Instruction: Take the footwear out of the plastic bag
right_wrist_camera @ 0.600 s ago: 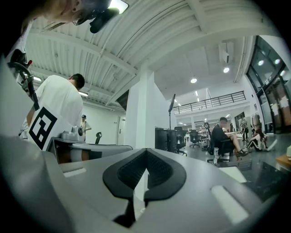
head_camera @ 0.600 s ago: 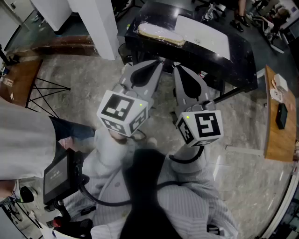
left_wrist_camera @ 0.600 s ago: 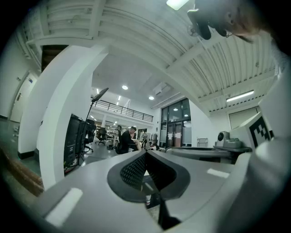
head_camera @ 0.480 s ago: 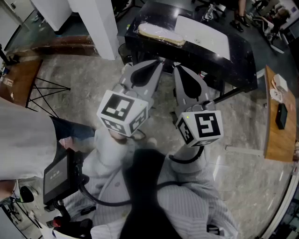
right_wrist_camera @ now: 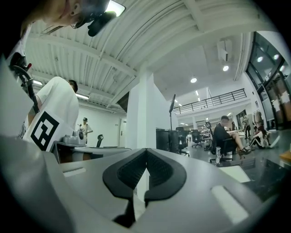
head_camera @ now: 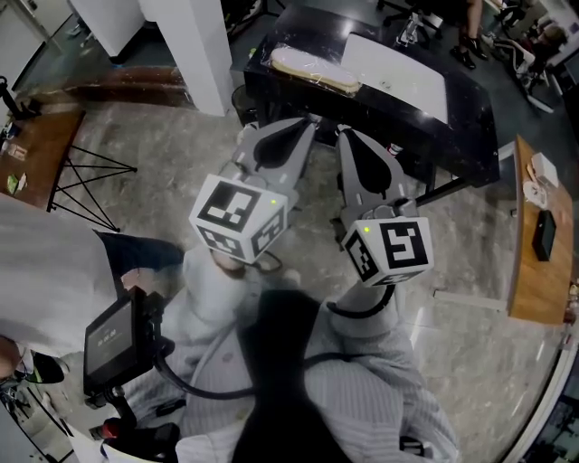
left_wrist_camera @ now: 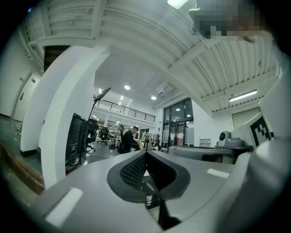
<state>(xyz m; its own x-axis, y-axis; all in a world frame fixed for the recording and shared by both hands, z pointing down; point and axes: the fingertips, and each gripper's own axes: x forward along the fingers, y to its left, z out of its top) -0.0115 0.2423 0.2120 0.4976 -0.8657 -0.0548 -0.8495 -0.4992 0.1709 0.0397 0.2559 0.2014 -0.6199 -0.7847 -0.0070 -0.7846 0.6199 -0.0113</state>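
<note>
Both left hand-held gripper (head_camera: pixel 310 120) and right hand-held gripper (head_camera: pixel 344 132) are closed, empty, near black table (head_camera: pixel 467 110) edge

The right tongs (right_wrist_camera: pixel 145 151) face out into a large hall, their dark pads pressed together at the tips with nothing between them. A white pillar (right_wrist_camera: pixel 144 104) rises behind them. A seated person (right_wrist_camera: pixel 224 135) is far off at right, and a marker cube (right_wrist_camera: pixel 49 119) looms at left.

Bright ceiling lights (left_wrist_camera: pixel 176 2), even indoor lighting, strong fisheye edge distortion, dark vignetted corners, soft shadows
</note>
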